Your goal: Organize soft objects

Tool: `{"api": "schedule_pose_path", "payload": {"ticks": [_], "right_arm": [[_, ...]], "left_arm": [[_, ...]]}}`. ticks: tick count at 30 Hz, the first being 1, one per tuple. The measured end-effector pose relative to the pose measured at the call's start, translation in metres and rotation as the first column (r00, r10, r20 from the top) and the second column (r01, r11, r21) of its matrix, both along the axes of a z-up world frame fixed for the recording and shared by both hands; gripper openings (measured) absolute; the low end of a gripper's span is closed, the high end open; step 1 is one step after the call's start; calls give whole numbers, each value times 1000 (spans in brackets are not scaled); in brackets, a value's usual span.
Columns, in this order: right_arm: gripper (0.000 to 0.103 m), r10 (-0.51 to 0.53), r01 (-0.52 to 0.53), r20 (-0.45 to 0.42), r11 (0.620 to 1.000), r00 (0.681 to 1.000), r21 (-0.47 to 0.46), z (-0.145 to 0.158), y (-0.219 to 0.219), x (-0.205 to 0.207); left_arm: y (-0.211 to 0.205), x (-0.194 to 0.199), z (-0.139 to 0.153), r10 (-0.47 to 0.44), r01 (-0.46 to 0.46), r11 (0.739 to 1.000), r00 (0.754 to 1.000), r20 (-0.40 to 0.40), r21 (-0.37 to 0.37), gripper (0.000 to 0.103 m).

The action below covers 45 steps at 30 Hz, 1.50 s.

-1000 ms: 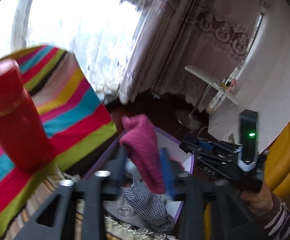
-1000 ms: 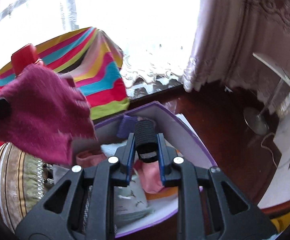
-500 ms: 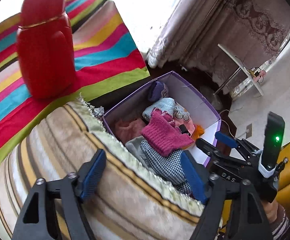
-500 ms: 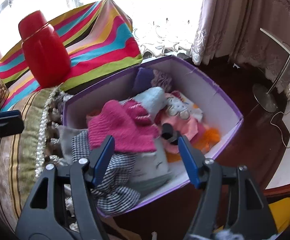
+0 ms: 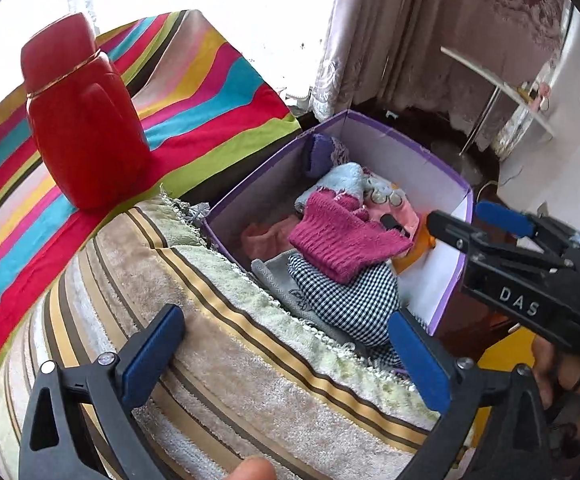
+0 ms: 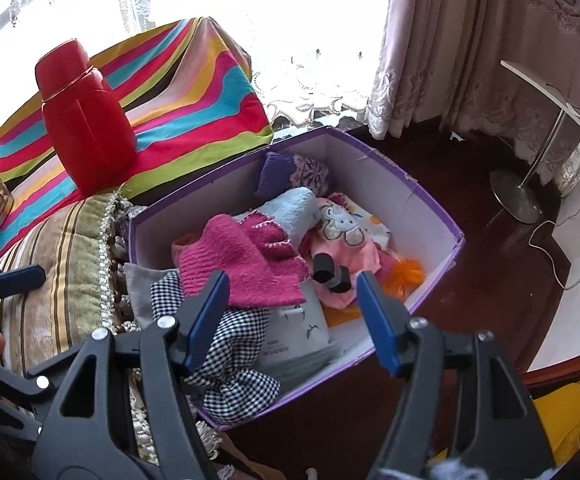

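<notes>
The striped cushion lay under the left gripper, beside the purple box, which sat on the dark floor. A second ago the left gripper held the pink knit up in the air, and the right gripper was squeezing a black roll. Now both things lay in the box, the knit on top of the pile and the roll just beside it on a pink cloth. The left jaws had just been opening and stood wide over the cushion, with nothing between them. The right jaws had let go too and hung empty over the near side of the box. So those two soft things looked put away. A checked cloth spilled over the near wall and probably needed tucking in. The box was nearly full at the near end, but its far right corner had free room. A red jug stood well apart on the rainbow cloth, out of the way.
</notes>
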State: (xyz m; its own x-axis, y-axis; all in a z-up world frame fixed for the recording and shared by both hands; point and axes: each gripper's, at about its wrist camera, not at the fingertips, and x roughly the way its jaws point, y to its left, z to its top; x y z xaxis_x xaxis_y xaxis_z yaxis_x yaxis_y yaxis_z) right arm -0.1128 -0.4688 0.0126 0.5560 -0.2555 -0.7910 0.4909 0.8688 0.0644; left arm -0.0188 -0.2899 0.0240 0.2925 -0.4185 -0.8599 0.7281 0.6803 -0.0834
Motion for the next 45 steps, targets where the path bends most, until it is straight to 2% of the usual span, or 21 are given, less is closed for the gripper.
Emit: {"api": "schedule_pose_path", "payload": {"ticks": [4, 10, 17, 20, 24, 45], "right_arm": [[69, 0, 0, -10, 1000, 1000, 0, -2, 1, 0], [69, 0, 0, -13, 1000, 1000, 2, -3, 2, 1], [69, -17, 17, -10, 1000, 1000, 2, -2, -3, -1], [69, -21, 21, -10, 1000, 1000, 2, -3, -3, -2], [69, -25, 25, -16, 1000, 1000, 4, -5, -4, -2], [69, -29, 29, -20, 999, 999, 16, -6, -6, -3]], "left_arm": [[4, 4, 1, 7, -8, 999, 1000, -24, -39, 103], [3, 3, 2, 4, -5, 999, 1000, -24, -42, 103], [4, 4, 10, -39, 26, 990, 995, -94, -136, 103], [0, 2, 5, -48, 36, 992, 994, -97, -122, 103], [3, 5, 3, -40, 24, 990, 992, -118, -139, 103], [1, 5, 1, -38, 23, 991, 993, -112, -131, 103]]}}
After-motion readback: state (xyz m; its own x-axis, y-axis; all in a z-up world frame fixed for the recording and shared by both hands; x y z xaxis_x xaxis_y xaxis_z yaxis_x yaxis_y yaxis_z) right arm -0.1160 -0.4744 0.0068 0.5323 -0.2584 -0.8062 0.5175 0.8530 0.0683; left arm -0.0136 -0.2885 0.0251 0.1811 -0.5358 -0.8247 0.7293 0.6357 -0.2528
